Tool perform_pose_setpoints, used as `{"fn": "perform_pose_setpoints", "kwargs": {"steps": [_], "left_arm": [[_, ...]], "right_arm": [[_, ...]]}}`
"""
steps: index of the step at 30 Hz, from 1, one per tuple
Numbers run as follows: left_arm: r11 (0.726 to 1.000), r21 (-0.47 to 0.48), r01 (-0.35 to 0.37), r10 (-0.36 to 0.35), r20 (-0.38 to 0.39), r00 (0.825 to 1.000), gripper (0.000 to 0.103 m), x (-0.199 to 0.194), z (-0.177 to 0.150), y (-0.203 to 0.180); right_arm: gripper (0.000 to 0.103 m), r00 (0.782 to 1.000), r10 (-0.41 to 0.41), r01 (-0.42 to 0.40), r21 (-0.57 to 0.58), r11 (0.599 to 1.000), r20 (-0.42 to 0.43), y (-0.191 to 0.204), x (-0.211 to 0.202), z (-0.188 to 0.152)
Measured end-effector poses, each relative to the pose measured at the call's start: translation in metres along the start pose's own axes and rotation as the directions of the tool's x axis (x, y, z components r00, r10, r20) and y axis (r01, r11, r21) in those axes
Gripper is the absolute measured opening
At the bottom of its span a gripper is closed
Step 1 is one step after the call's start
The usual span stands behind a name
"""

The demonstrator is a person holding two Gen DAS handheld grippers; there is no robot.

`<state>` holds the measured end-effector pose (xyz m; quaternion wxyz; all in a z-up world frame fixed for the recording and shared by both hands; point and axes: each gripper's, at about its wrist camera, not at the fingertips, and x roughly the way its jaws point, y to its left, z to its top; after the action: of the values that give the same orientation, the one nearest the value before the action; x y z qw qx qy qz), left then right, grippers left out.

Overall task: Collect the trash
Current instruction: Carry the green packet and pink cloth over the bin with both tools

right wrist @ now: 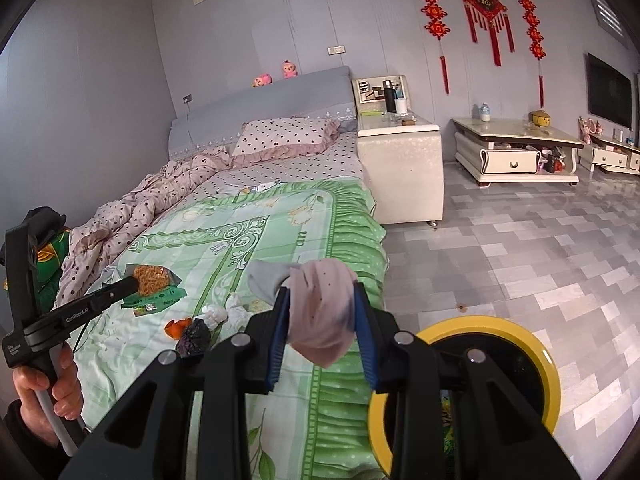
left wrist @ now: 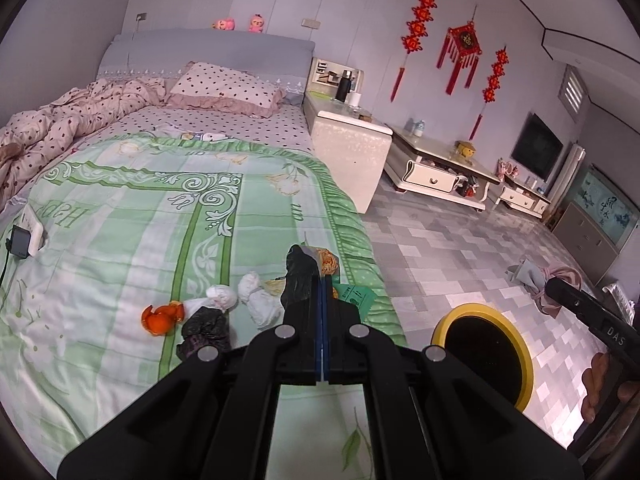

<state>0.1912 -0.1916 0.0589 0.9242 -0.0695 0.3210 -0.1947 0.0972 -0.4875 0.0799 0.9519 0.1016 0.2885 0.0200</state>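
Note:
My left gripper (left wrist: 322, 280) is shut on a clear snack wrapper with orange noodle bits (left wrist: 327, 261), held above the green bed cover; it also shows in the right wrist view (right wrist: 150, 279). My right gripper (right wrist: 320, 300) is shut on a pink and grey cloth (right wrist: 320, 312), above the bed's edge. On the bed cover lie white crumpled tissues (left wrist: 256, 300), orange peel (left wrist: 162, 314), a dark crumpled bag (left wrist: 206, 326) and a green packet (left wrist: 356, 294). A yellow-rimmed trash bin (left wrist: 484, 354) stands on the floor beside the bed; it also shows in the right wrist view (right wrist: 468, 392).
The bed (left wrist: 140, 200) carries a pink dotted quilt and pillow. A white bedside cabinet (left wrist: 348, 140), a low white table (left wrist: 436, 168) and a TV stand line the wall. A charger (left wrist: 20, 240) lies at the bed's left. The tiled floor (left wrist: 448, 248) is open.

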Motion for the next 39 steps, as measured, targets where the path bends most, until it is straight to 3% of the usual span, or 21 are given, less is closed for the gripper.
{"fn": "perform_pose_setpoints", "kwargs": {"steps": [17,29,39], "left_arm": [[0.981,0.117,0.154,-0.145,-0.082,0.986,0.0,0.053,-0.009,-0.122],[0.954,0.167,0.247,-0.216,-0.186,0.959,0.0,0.106,-0.038,-0.191],[0.936,0.179,0.304,-0.249,-0.274,0.929,0.0,0.147,-0.075,-0.218]], "right_arm": [[0.03,0.992,-0.128,0.124,0.108,0.986,0.024,-0.092,-0.034,-0.01],[0.03,0.983,-0.182,0.181,0.175,0.968,-0.012,-0.135,-0.026,-0.025],[0.03,0.977,-0.2,0.212,0.225,0.951,-0.076,-0.169,-0.007,-0.043]]}}
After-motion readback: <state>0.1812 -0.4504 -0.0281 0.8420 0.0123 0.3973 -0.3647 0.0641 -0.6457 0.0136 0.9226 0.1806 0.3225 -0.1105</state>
